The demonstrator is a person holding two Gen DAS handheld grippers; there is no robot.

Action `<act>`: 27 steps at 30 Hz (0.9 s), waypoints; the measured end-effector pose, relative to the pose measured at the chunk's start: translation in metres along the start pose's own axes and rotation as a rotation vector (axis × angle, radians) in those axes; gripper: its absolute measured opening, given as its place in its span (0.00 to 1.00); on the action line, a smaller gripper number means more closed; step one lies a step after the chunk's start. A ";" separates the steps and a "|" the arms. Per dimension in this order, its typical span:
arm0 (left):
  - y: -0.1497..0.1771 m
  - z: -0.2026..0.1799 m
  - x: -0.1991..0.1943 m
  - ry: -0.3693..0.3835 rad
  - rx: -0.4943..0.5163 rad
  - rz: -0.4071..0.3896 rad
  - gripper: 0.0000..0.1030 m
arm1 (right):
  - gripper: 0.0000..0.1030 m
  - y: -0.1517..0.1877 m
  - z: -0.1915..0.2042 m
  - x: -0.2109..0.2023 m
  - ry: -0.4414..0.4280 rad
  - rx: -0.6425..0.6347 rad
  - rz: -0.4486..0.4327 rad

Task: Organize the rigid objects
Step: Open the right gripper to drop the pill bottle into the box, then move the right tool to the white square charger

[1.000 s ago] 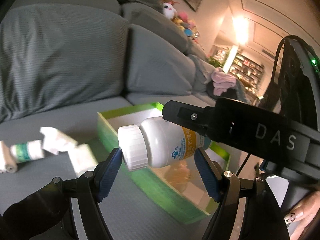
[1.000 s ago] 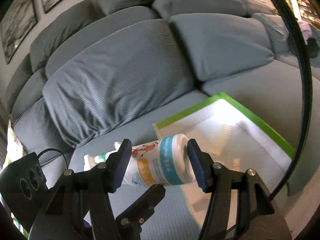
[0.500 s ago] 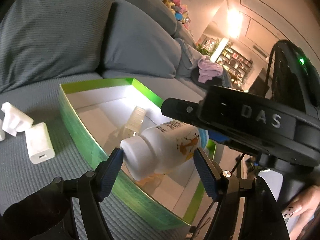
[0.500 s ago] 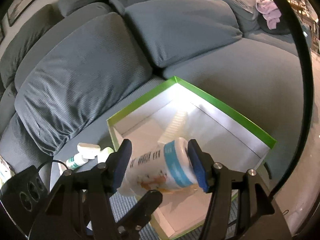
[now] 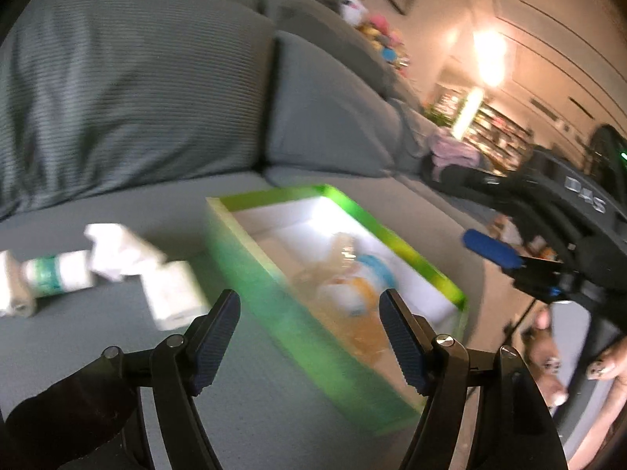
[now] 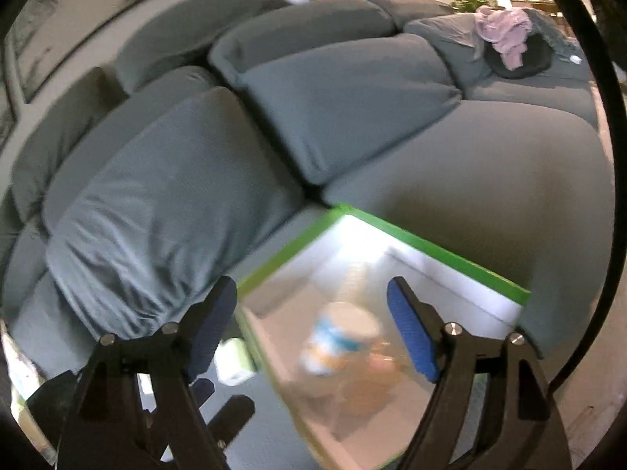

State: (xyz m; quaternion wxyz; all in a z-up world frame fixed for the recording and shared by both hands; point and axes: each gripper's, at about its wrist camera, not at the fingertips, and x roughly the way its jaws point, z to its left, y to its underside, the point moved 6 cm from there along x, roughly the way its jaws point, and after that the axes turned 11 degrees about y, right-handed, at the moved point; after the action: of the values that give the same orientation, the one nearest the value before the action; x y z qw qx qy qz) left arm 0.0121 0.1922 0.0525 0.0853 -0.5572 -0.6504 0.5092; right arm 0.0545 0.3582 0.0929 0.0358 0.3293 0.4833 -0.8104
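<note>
A white bottle with a blue and orange label lies blurred inside the green-rimmed white box on the grey sofa seat. My right gripper hovers over it with its jaws opening, and the bottle sits below them, free of both pads. My left gripper stands open and empty before the box, with the bottle beyond it. One blue pad of the right gripper shows at the right of the left wrist view.
Left of the box on the seat lie a white charger block, a crumpled white item, a small green-labelled bottle and a pale roll. Grey back cushions stand behind. A person's hand is at lower right.
The right gripper carried the bottle over the box, then opened, and the bottle now lies in the box. The left view swung right and back left, its jaws staying apart.
</note>
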 end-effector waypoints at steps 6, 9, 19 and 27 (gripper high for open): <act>0.010 0.060 -0.046 -0.250 -0.042 -0.012 0.79 | 0.78 0.019 0.050 0.002 -0.117 -0.092 0.034; 0.016 0.095 -0.070 -0.369 -0.081 0.000 0.79 | 0.78 0.034 0.078 0.008 -0.143 -0.156 0.070; 0.051 0.178 -0.133 -0.496 -0.265 0.031 0.79 | 0.70 0.113 0.166 0.071 -0.085 -0.457 0.253; 0.068 0.195 -0.137 -0.452 -0.343 0.087 0.80 | 0.66 0.140 0.164 0.124 0.066 -0.550 0.324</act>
State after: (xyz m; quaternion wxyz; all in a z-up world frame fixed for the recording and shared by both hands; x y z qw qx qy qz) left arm -0.0272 -0.0385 -0.0272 -0.1793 -0.4633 -0.7049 0.5063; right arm -0.0714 0.1834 -0.0321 0.2366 0.4061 0.6263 -0.6220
